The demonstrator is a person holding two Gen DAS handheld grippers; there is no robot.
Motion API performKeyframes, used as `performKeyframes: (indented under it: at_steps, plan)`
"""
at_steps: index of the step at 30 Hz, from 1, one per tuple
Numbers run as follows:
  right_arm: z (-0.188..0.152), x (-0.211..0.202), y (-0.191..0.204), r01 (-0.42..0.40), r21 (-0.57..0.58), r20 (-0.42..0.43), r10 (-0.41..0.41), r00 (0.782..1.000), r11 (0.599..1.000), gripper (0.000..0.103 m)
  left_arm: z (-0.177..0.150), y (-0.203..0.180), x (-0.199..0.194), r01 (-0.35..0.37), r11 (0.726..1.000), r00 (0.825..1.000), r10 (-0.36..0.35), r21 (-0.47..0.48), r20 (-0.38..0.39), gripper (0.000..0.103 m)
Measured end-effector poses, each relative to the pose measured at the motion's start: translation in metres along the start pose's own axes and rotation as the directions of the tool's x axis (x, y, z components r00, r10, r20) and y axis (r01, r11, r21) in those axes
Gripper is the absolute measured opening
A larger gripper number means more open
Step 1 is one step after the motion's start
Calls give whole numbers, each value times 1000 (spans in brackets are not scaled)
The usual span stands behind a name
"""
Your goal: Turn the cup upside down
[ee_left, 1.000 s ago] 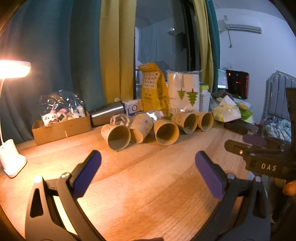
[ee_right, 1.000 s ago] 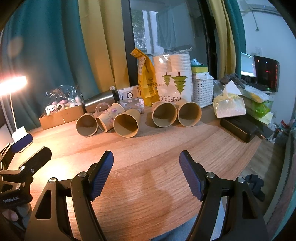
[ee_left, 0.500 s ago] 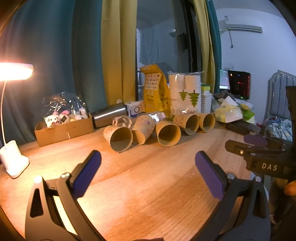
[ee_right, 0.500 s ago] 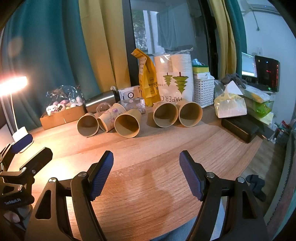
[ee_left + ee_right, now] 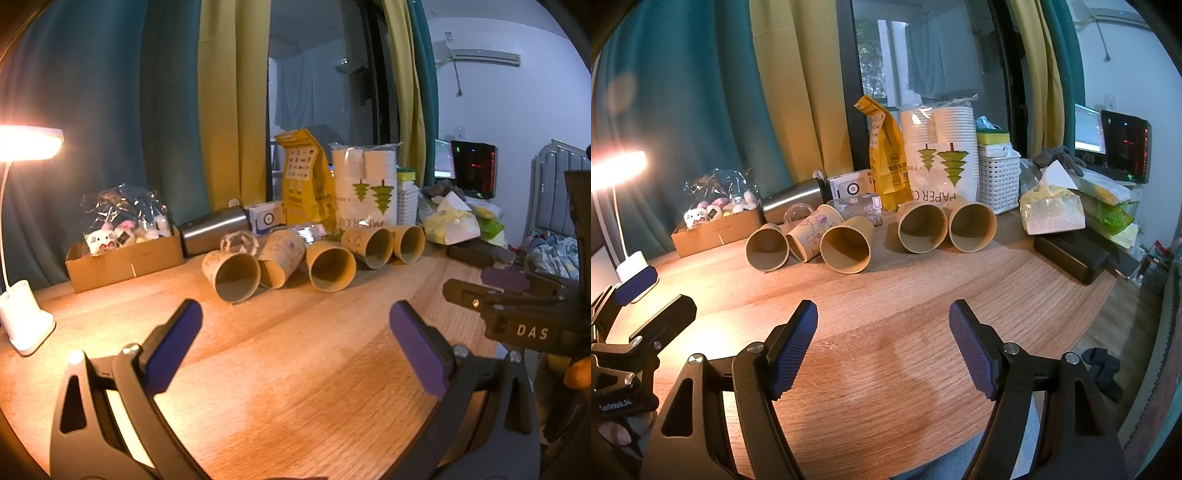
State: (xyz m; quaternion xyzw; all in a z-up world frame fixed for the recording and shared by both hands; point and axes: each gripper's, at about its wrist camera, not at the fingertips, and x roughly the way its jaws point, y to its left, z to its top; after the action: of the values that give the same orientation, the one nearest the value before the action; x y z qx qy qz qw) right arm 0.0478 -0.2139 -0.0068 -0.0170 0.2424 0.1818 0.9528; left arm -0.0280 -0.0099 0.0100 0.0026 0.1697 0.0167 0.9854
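Note:
Several brown paper cups lie on their sides in a row at the back of the wooden table, mouths toward me. The leftmost cup shows in the right wrist view too. The middle cup and the rightmost cup follow; the rightmost also shows in the right wrist view. My left gripper is open and empty, well short of the cups. My right gripper is open and empty, also short of them.
A lit desk lamp stands at the left. A cardboard box of toys, a steel flask, a yellow bag and a pack of paper cups stand behind the row. A black case lies at right.
Both views have shifted slightly, with the cups a little lower in the left wrist view. Both grippers stay open and nothing on the table has moved.

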Motion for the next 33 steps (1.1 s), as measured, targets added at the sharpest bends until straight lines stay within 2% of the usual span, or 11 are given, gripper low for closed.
performKeyframes:
  at_steps: [33]
  plan:
    - [1, -1, 0, -20, 3, -2, 20, 1000, 1000, 77, -2, -3, 1, 13, 1000, 1000, -12, 4, -14, 102]
